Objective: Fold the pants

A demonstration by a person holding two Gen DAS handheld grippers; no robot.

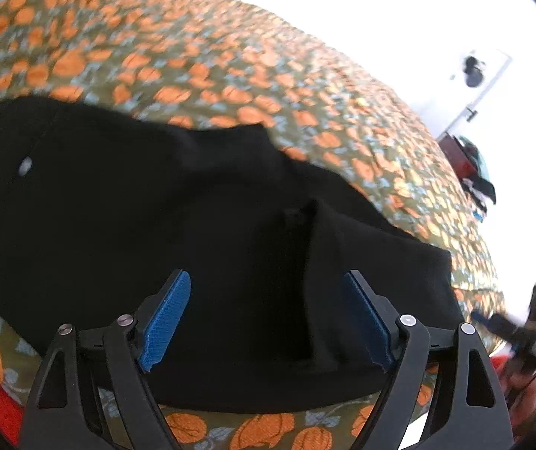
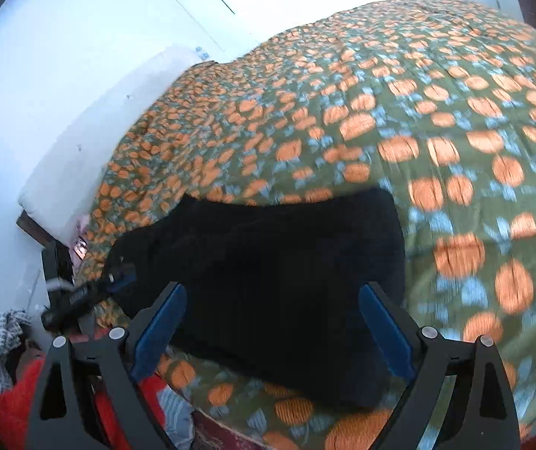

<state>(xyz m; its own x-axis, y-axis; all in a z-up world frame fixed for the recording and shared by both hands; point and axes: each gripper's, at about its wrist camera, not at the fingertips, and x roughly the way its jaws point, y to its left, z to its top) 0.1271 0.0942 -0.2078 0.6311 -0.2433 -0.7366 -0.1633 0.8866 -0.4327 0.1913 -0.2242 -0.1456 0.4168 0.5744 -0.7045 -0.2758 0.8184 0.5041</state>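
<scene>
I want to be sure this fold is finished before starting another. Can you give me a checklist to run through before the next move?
1. Left gripper open, nothing between its pads: ok.
2. Right gripper open, nothing held: ok.
3. Black pants lying on the bedspread, free of both grippers: ok.
4. Pants folded into a compact stack: ok; layers overlap in the right wrist view.
5. Edges aligned, no wrinkles: cannot tell, dark cloth and blur.
6. Near edge fully on the bed: ok.
</scene>
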